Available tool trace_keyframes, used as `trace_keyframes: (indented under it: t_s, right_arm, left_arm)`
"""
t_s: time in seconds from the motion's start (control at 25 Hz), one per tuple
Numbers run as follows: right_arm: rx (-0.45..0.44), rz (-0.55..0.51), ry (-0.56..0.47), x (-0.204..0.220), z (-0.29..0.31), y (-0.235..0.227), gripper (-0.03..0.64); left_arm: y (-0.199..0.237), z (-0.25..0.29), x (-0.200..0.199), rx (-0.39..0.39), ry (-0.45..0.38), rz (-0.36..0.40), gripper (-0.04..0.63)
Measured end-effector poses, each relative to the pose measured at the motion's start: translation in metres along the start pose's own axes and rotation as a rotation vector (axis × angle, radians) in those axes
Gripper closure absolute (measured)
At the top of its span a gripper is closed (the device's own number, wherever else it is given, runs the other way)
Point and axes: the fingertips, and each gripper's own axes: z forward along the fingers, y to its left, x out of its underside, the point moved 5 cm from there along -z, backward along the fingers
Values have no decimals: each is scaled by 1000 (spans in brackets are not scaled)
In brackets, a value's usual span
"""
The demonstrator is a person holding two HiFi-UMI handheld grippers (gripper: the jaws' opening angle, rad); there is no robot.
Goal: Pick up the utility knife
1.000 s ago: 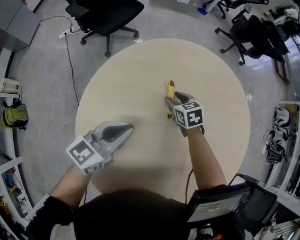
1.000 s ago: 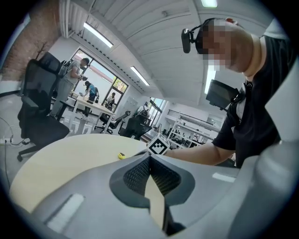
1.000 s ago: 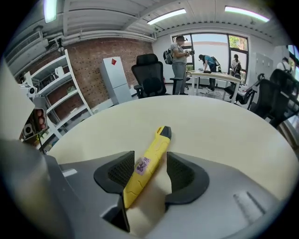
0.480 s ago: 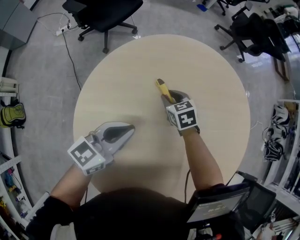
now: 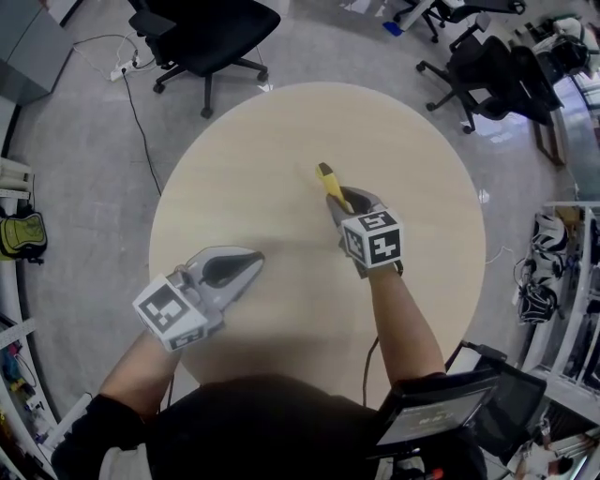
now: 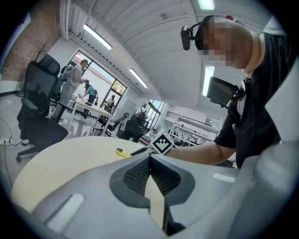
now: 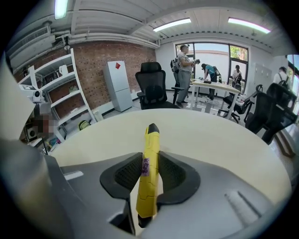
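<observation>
The utility knife [image 5: 328, 182] is yellow with black ends. It sticks out ahead of my right gripper [image 5: 341, 202], above the middle of the round beige table [image 5: 272, 131]. In the right gripper view the knife [image 7: 148, 168] runs lengthwise between the two ribbed pads [image 7: 127, 174]. The right gripper [image 7: 150, 161] is closing its jaws and the pads press on the knife's sides. My left gripper [image 5: 253, 255] hovers over the table's near left part with nothing in it. In its own view the left gripper [image 6: 149, 159] has its pads meeting, and the knife [image 6: 122, 152] shows far off.
A black office chair [image 5: 208, 26] stands beyond the table, with more chairs [image 5: 502, 66] at the upper right. A cable [image 5: 139, 122] trails over the floor on the left. Shelving [image 5: 562, 281] lines the right side, and a screen [image 5: 441, 417] sits by the person's right hip.
The right jaws closed on the knife and lifted it off the table, its tip swinging a little to the left. The left gripper stayed about where it was.
</observation>
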Motion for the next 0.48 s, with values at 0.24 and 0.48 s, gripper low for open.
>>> trace_keyframes:
  t_s: [0.24, 0.48]
  right_arm:
    - [18, 33, -68, -17, -50, 7, 495]
    - [44, 45, -123, -25, -111, 17, 495]
  left_arm:
    - [-23, -13, -22, 31, -31, 42, 595]
    - [-56, -24, -45, 58, -55, 89, 595]
